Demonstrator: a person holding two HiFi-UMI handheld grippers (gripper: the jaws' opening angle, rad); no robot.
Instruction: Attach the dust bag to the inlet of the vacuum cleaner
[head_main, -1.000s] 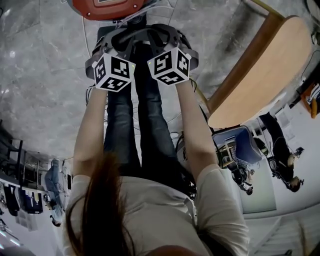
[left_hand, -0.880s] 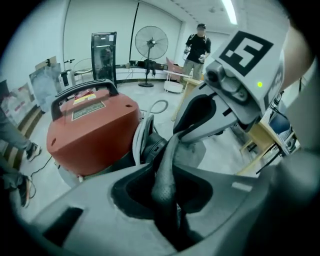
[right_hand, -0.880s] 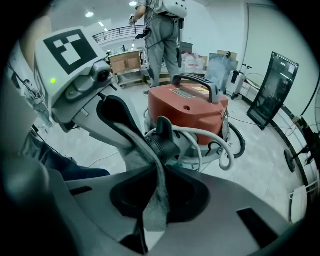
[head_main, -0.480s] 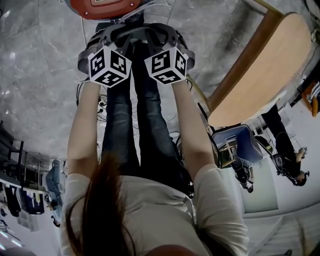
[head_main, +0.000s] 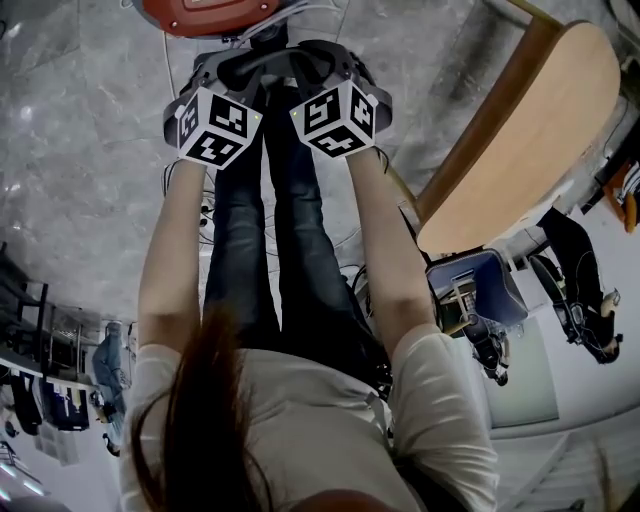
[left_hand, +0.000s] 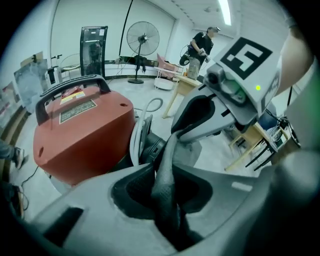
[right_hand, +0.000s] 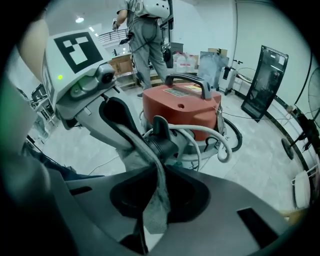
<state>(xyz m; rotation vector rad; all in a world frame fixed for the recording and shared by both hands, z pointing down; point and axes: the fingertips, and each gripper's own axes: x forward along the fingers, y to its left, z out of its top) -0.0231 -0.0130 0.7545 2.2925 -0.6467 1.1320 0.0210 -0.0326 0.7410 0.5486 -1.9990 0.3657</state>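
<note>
Your left hand-held gripper (left_hand: 167, 197) just tightened on the dust bag (left_hand: 164, 167) — right hand-held gripper (right_hand: 155, 200) pinches it too; re-grip done, inlet (right_hand: 162, 142) not yet fitted.

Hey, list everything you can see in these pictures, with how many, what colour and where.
vacuum: one, red, just ahead of both tools
bag: one, grey, stretched between the two tools, beside the vacuum
hose: one, white, looped at the vacuum's base
table: one, wooden, right side of the head view
fan: one, black, by the far wall
bystanders: two, dark clothes, beyond the table
floor: grey marble, all around
left tool: one, grey, shut on the bag; its jaws have just closed further
right tool: one, grey, shut on the bag
arms: two, bare, stretched forward
legs: two, dark jeans, between the arms
</note>
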